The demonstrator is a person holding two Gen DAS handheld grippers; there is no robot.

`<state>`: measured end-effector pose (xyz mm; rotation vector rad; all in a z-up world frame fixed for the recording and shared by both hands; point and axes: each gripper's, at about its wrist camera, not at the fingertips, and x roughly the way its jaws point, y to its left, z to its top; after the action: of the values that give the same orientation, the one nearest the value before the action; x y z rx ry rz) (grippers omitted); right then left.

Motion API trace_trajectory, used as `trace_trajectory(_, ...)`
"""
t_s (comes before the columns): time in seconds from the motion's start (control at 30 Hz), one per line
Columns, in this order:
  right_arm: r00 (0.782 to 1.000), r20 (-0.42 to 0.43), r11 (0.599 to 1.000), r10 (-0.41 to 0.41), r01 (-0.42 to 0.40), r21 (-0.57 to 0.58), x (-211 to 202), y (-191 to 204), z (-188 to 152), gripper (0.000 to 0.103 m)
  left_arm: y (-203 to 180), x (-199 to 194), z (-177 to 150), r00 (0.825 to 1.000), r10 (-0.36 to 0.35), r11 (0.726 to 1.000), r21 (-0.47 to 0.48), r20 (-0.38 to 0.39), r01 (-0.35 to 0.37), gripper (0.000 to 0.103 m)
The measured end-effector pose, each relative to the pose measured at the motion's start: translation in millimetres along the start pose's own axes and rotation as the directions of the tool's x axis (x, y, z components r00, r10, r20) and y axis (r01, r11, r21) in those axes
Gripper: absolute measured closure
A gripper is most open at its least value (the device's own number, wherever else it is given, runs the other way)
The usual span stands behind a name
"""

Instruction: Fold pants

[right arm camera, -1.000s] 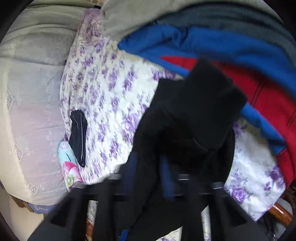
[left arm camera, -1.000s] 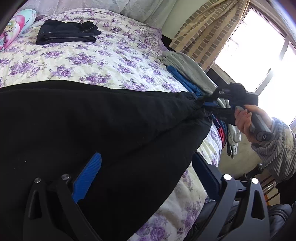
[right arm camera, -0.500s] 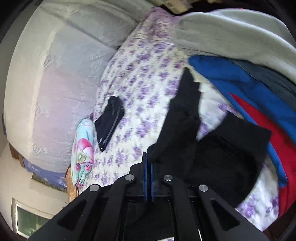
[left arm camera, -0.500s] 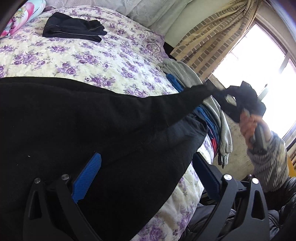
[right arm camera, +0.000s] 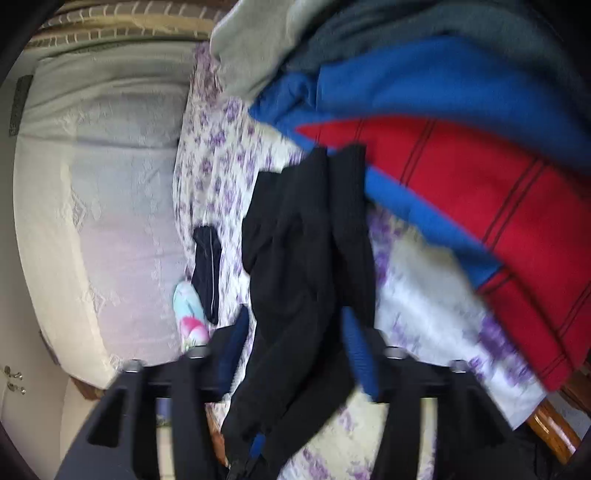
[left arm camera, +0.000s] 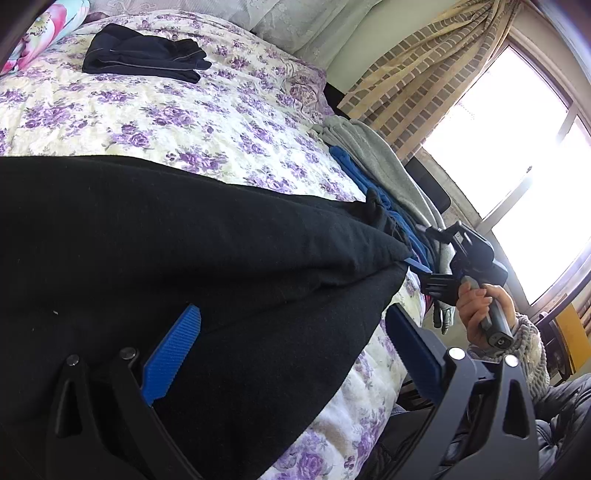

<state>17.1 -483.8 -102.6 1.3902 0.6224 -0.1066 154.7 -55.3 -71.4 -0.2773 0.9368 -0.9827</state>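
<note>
Black pants (left arm camera: 166, 240) lie across the floral quilt (left arm camera: 147, 118), one layer doubled over another near the bed's right edge. My left gripper (left arm camera: 291, 312) is open, its blue pads (left arm camera: 171, 354) wide apart with the black cloth lying between them, unpressed. A hand holds my right gripper (left arm camera: 424, 249) at the pants' far end by the bed edge. In the right wrist view that gripper (right arm camera: 295, 332) has its jaws opening; the pants (right arm camera: 303, 240) run loose between its blue pads (right arm camera: 360, 354), which do not press on them.
A folded dark garment (left arm camera: 144, 61) lies far back on the bed near a colourful pillow (left arm camera: 37, 33). A pile of grey, blue and red clothes (right arm camera: 461, 177) hangs over the bed's right edge. A curtain (left arm camera: 417, 74) and bright window stand beyond.
The right gripper, shut on the pants' end and holding it raised, came down to the bed edge and its jaws parted. The cloth now lies slack. The left gripper stayed put.
</note>
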Motion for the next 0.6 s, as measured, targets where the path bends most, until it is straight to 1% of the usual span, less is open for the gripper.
trace_trajectory(0.07, 0.999, 0.018, 0.999, 0.028, -0.028, 0.018, 1.7, -2.3, 7.4, 0.044, -0.2, 0.3, -0.4, 1.0, 0.003, 1.0, 0.002, 0.0, -0.003, 0.005)
trace_trajectory(0.13, 1.0, 0.0, 1.0, 0.022, -0.022, -0.016, 10.5, 0.3, 16.0, 0.045, -0.8, 1.0, -0.8, 1.0, 0.01, 1.0, 0.004, 0.0, -0.01, 0.005)
trace_trajectory(0.2, 0.999, -0.017, 0.999, 0.028, -0.029, -0.025, 17.7, 2.4, 23.4, 0.057, -2.0, 2.4, -0.7, 1.0, 0.02, 1.0, 0.009, -0.001, -0.02, 0.005)
trace_trajectory(0.23, 0.999, -0.038, 0.998, 0.031, -0.033, -0.048, 20.6, 6.1, 25.6, 0.075, -2.5, 3.2, -0.7, 1.0, 0.026, 1.0, 0.011, -0.002, -0.026, 0.005)
trace_trajectory(0.27, 0.999, -0.043, 0.996, 0.03, -0.033, -0.083, 23.7, 16.3, 29.2, 0.088, -2.8, 3.2, -0.8, 1.0, 0.028, 1.0, 0.012, -0.002, -0.028, 0.005)
trace_trajectory(0.3, 0.998, -0.048, 0.993, 0.05, -0.055, -0.103, 25.9, 25.7, 35.6, 0.093, -2.8, 3.2, -0.8, 1.0, 0.028, 1.0, 0.012, -0.001, -0.028, 0.005)
trace_trajectory(0.33, 0.995, -0.051, 0.987, 0.089, -0.095, -0.126, 27.1, 41.0, 42.2, 0.097, -2.7, 3.0, -0.5, 1.0, 0.027, 1.0, 0.011, 0.0, -0.027, 0.005)
trace_trajectory(0.37, 0.99, -0.043, 0.975, 0.134, -0.14, -0.17, 26.0, 67.2, 50.2, 0.097, -2.2, 2.6, -0.6, 1.0, 0.024, 1.0, 0.008, 0.002, -0.024, 0.005)
trace_trajectory(0.43, 0.978, -0.055, 0.95, 0.2, -0.207, -0.234, 25.5, 107.3, 57.9, 0.098, -0.1, 0.9, 0.2, 1.0, 0.011, 1.0, -0.005, 0.01, -0.011, 0.005)
trace_trajectory(0.5, 0.959, -0.093, 0.911, 0.269, -0.285, -0.299, 25.3, 156.3, 59.0, 0.098, 2.1, -2.6, 1.0, 1.0, -0.006, 1.0, -0.02, 0.028, 0.006, 0.005)
trace_trajectory(0.53, 0.943, -0.121, 0.88, 0.311, -0.334, -0.337, 23.3, 181.1, 55.6, 0.098, 2.7, -6.4, 1.0, 0.999, -0.008, 0.999, -0.031, 0.046, 0.009, 0.005)
trace_trajectory(0.57, 0.934, -0.132, 0.858, 0.331, -0.357, -0.371, 18.3, 193.6, 51.5, 0.098, 3.5, -9.2, 0.7, 0.998, -0.001, 0.999, -0.044, 0.061, 0.003, 0.005)
trace_trajectory(0.6, 0.93, -0.13, 0.834, 0.344, -0.366, -0.413, 10.6, 200.9, 47.2, 0.098, 4.6, -12.6, 0.1, 0.997, 0.011, 0.998, -0.066, 0.073, -0.006, 0.005)
